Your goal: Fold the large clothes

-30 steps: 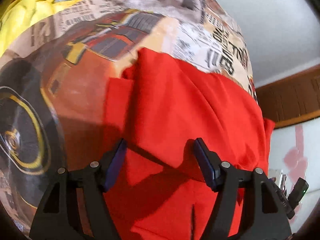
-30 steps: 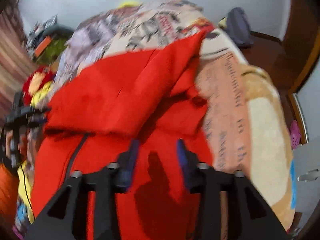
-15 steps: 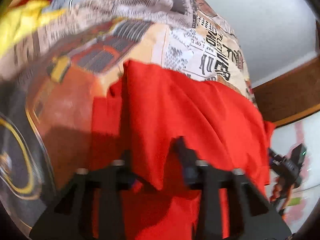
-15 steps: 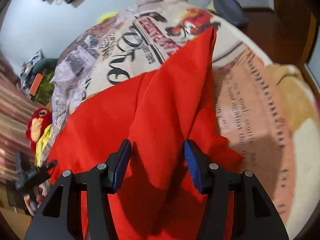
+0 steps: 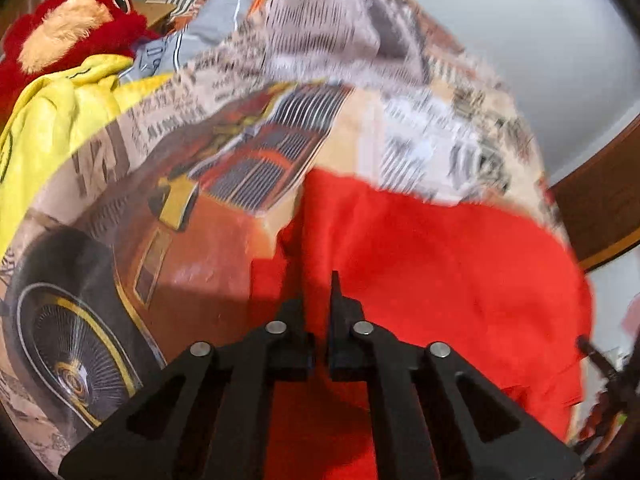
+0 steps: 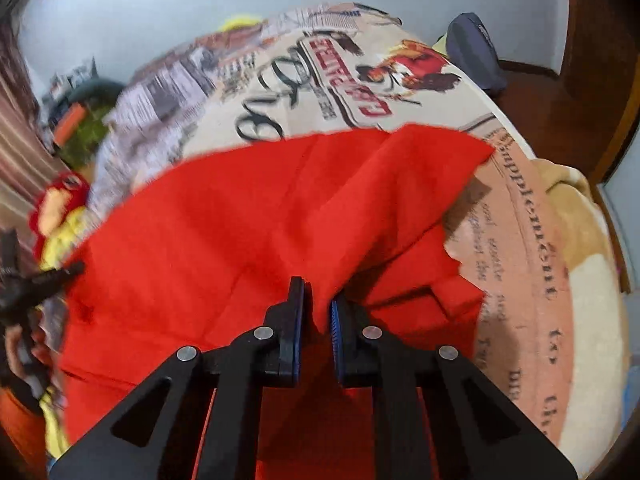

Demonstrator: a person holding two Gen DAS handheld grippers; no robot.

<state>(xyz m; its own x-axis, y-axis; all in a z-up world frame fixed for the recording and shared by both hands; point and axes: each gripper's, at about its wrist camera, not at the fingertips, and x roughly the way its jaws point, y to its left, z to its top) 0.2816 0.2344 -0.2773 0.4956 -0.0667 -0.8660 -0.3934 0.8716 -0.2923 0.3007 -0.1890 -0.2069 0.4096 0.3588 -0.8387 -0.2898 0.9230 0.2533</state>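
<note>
A large red garment (image 5: pixel 432 264) lies on a bed with a printed newspaper-and-car cover (image 5: pixel 192 216). My left gripper (image 5: pixel 316 296) is shut on a fold at the garment's left edge. In the right wrist view the same red garment (image 6: pixel 248 224) spreads across the bed cover (image 6: pixel 320 80), and my right gripper (image 6: pixel 316 304) is shut on a raised fold of it. The other gripper (image 6: pixel 36 284) shows at the left edge of the right wrist view.
A red plush toy (image 5: pixel 68 28) and a yellow cloth (image 5: pixel 52 120) lie at the bed's far left. A beige blanket (image 6: pixel 580 216) lies on the bed's right side. A dark bag (image 6: pixel 476 52) sits on the wooden floor beyond the bed.
Both grippers were open around folds of the red garment and have closed on the cloth. The garment's far edge has been drawn across the bed.
</note>
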